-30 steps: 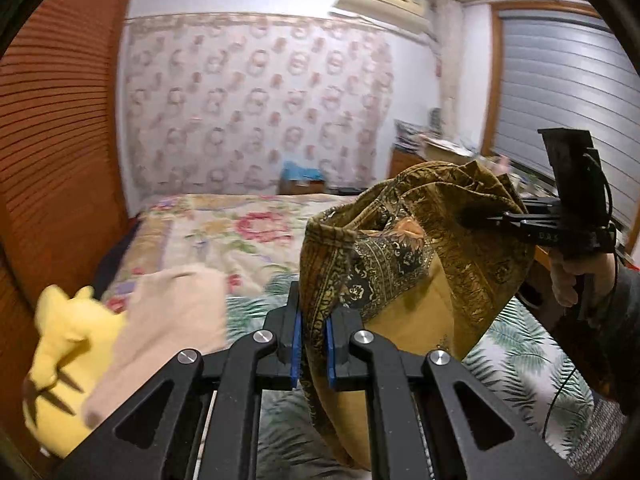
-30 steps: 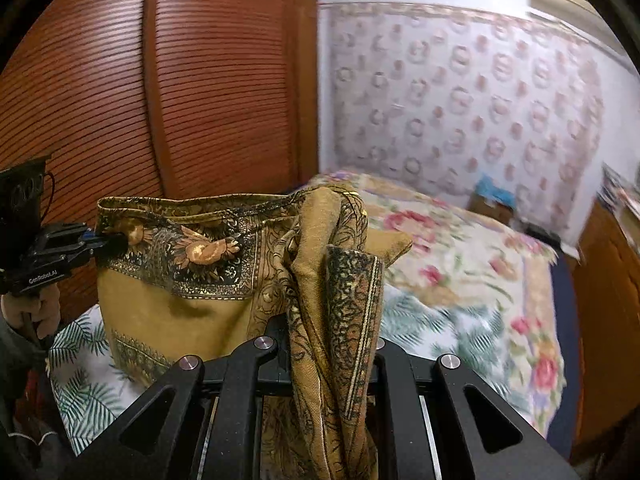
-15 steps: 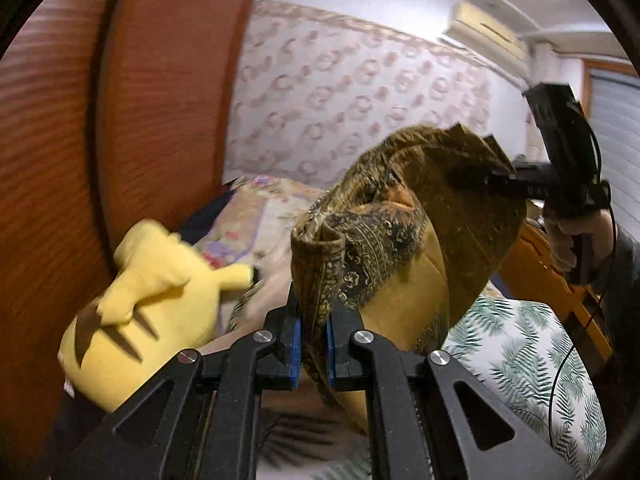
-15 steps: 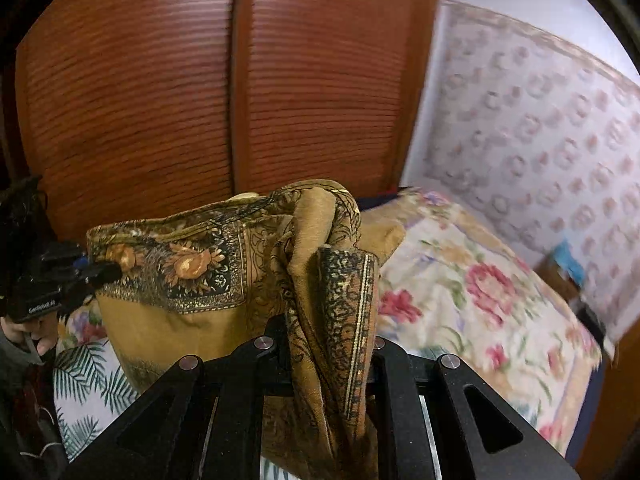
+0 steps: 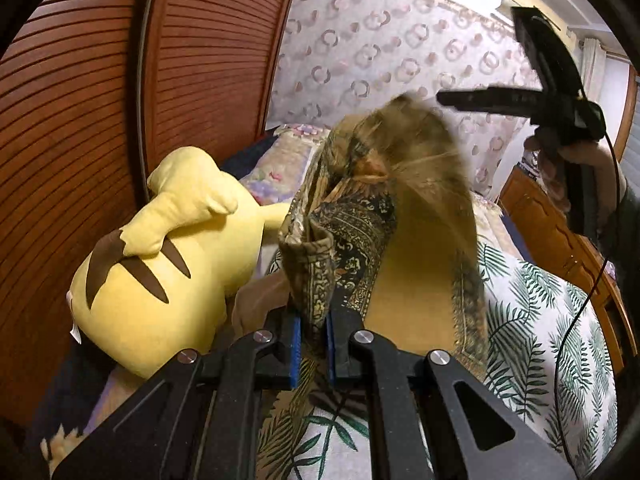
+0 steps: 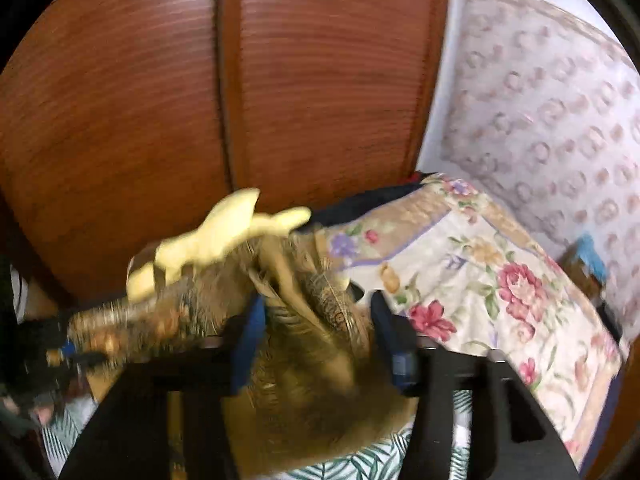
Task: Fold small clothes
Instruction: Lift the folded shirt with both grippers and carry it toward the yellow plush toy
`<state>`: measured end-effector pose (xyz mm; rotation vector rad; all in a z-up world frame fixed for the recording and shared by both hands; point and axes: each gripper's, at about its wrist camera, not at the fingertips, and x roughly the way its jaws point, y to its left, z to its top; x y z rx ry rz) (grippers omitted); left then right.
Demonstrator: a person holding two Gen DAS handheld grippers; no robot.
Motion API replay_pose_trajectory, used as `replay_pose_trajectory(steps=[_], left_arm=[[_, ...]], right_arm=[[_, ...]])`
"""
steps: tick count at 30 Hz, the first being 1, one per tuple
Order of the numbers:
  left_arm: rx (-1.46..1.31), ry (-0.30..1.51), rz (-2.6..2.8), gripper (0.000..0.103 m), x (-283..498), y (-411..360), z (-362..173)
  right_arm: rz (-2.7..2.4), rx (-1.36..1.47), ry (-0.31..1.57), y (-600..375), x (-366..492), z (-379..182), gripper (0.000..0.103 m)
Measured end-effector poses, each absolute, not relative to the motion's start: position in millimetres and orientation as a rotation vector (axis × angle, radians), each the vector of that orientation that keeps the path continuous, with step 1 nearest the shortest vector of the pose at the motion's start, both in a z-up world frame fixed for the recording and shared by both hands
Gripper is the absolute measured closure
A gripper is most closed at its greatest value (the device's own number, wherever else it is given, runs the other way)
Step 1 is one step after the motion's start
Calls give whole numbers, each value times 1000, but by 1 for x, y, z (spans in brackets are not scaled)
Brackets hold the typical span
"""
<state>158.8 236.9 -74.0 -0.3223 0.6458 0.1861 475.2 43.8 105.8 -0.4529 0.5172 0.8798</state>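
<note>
Left gripper (image 5: 311, 330) pinching patterned cloth (image 5: 404, 248) corner, centre frame over bed (image 5: 540, 320). Right gripper (image 6: 320, 340) jaws opening, cloth slipping between; hangs from left, upper edge toward upper right.

Ahead of the left gripper (image 5: 311, 344), matt black plastic with shiny metal rivets, hung patterned woven cloth (image 5: 404, 248); left of it lay a soft plush toy (image 5: 160, 264) by ribbed, satin-finished wooden doors (image 5: 80, 120).

Garment (image 5: 416, 264) in tongs: mustard, dark paisley border. Plush toy (image 5: 160, 272) left of them: yellow, brown stripes. Bedsheet (image 5: 552, 320): white, green fronds.
</note>
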Motion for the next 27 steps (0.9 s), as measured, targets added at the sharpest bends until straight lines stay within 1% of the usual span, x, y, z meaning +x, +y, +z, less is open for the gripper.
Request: replay_pose_trajectory(steps=[3,7,8,9,11,13,14,16,18,19,21,27], left_arm=[[-323,659,194,93,159,239,-77],[-309,663,197,92,158,237,-74],[-306,658,192,89,156,237,-73],[-303,649,186,84,155,237,-71],[-300,632,179,63,151,237,-67],[-305,602,166,51,144,236,-61],[-303,593,163,38,142,236,-58],[-300,569,161,19,136,235,-51],[-290,554,164,17,132,233,-46],[-279,551,174,14,130,231,-43],[-261,551,187,13,128,228,-39],[-205,534,217,13,120,214,-23]], right_arm=[[841,-415,495,31,485,102,35],[864,-411,536,31,481,71,35],[863,-415,554,33,483,62,35],[863,-412,577,34,488,50,35],[860,-403,612,42,498,34,35],[845,-397,646,48,509,16,35],[836,-399,652,56,516,8,35],[827,-388,651,72,526,0,35],[826,-354,641,75,533,-4,35],[820,-353,637,76,531,-6,35],[798,-354,634,80,528,-5,35],[769,-328,606,42,450,15,35]])
